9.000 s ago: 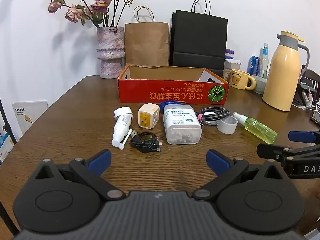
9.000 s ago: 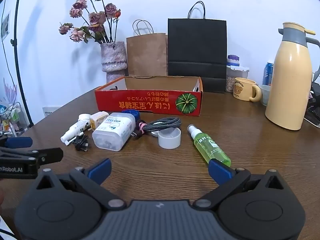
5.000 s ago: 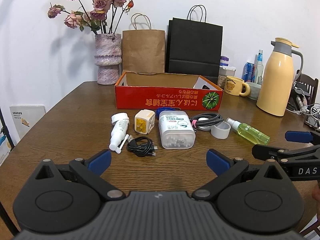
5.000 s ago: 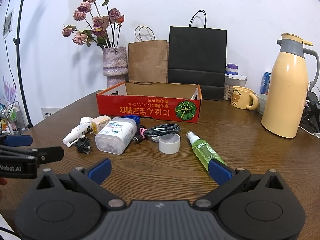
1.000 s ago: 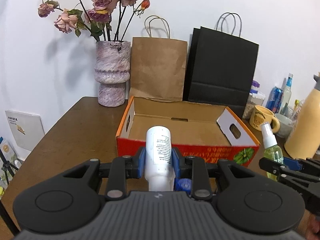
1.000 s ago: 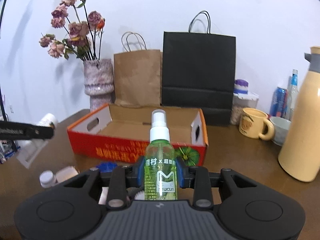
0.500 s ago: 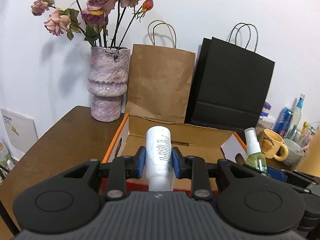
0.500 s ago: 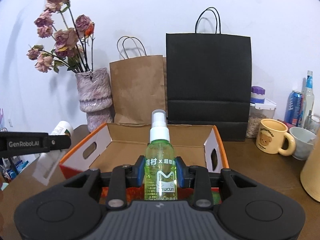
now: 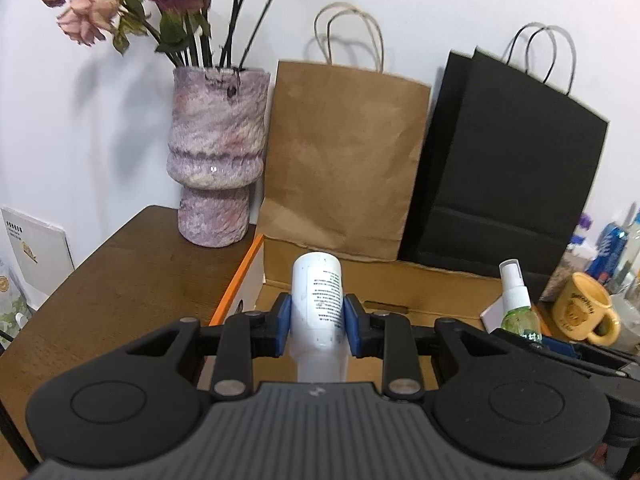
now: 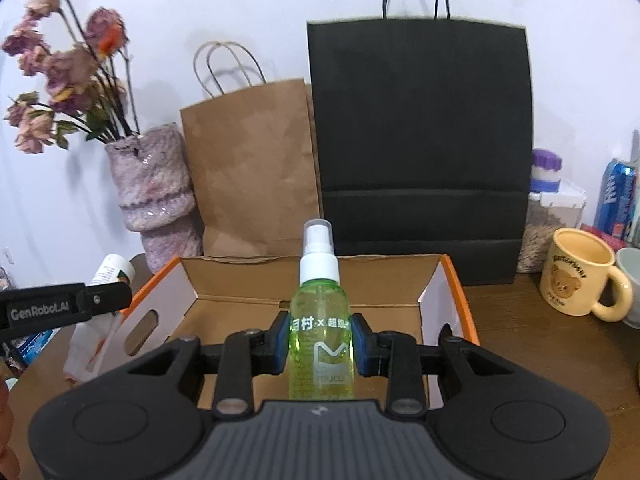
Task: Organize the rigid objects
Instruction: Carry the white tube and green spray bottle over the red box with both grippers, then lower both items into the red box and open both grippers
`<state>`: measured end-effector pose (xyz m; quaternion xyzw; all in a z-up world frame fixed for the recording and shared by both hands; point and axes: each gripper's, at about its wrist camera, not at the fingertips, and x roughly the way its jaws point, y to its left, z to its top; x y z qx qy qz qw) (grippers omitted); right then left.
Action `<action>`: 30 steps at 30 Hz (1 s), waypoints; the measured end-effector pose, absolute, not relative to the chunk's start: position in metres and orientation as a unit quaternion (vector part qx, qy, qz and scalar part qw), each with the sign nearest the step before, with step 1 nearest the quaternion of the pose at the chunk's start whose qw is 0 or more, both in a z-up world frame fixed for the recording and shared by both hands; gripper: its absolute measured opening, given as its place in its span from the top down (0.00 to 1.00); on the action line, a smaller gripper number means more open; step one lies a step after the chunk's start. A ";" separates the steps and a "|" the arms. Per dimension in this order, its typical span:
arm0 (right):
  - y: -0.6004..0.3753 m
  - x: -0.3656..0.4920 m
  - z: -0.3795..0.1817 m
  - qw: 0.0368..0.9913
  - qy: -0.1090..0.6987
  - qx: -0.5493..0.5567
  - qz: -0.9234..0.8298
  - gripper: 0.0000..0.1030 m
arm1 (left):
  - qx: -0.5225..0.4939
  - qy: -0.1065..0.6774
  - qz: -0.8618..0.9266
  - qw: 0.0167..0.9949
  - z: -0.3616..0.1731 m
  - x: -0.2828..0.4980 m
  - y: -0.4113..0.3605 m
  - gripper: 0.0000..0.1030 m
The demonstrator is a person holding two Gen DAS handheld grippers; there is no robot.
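Green spray bottle (image 10: 321,332) clamped between right jaws; white bottle (image 9: 317,300) between left.

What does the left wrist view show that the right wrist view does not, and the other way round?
Only the left wrist view shows the left gripper clamped on the white bottle, plus a white booklet beside the table. Only the right wrist view shows the right gripper closed on the green spray bottle head-on, and the cardboard box interior with its cut-out handle. Both share the vase, brown bag, black bag and bear mug.
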<state>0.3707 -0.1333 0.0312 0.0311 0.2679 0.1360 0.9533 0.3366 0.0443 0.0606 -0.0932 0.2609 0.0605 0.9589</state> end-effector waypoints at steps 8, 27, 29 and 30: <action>-0.130 0.403 0.010 0.945 0.300 0.028 0.130 0.70 | -0.080 0.299 0.071 0.948 0.035 0.365 0.047 0.72; -0.138 0.397 0.011 0.950 0.293 -0.002 0.104 0.02 | -0.052 0.278 0.073 0.956 0.043 0.359 0.045 0.00; -0.141 0.396 0.014 0.951 0.291 0.003 0.106 0.00 | -0.052 0.278 0.073 0.956 0.044 0.358 0.045 0.00; -0.142 0.395 0.015 0.951 0.289 0.004 0.106 0.00 | -0.050 0.278 0.074 0.956 0.045 0.357 0.044 0.00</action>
